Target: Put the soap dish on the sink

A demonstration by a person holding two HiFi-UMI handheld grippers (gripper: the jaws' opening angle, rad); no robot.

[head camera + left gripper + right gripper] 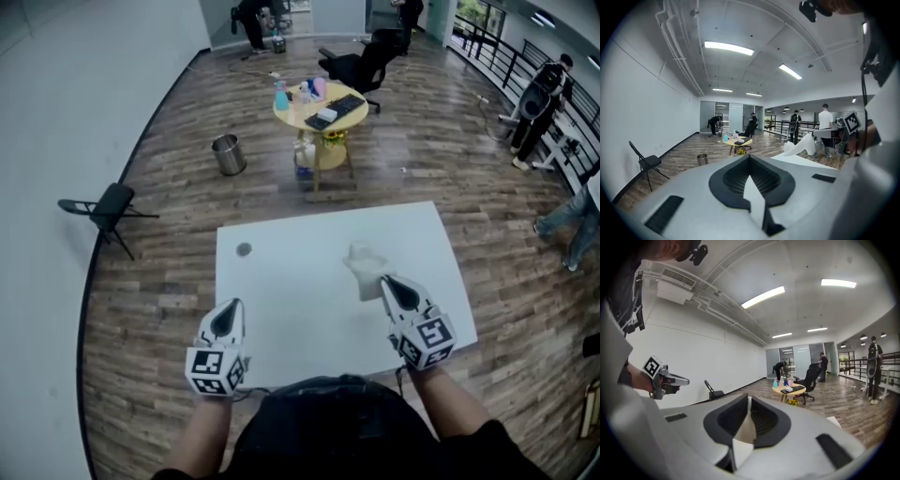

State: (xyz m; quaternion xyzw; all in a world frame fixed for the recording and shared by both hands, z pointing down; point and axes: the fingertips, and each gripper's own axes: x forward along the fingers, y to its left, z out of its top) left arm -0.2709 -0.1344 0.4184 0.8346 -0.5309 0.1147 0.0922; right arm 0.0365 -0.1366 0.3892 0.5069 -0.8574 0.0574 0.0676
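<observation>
A white soap dish (364, 265) hangs a little above the right half of the white table top (281, 281), which has a small grey round disc (244, 249) near its far left corner. My right gripper (386, 281) is shut on the dish's near edge. In the right gripper view a pale sliver of the dish (743, 430) sits between the pads. The left gripper view shows the dish (801, 146) lifted off the table. My left gripper (232, 309) hovers at the table's near left, jaws together, holding nothing that I can make out.
Beyond the table stand a round wooden table (319, 108) with bottles and a keyboard, a black office chair (361, 66), a metal bin (228, 155) and a folding chair (108, 211). People stand at the far end and along the railing at right.
</observation>
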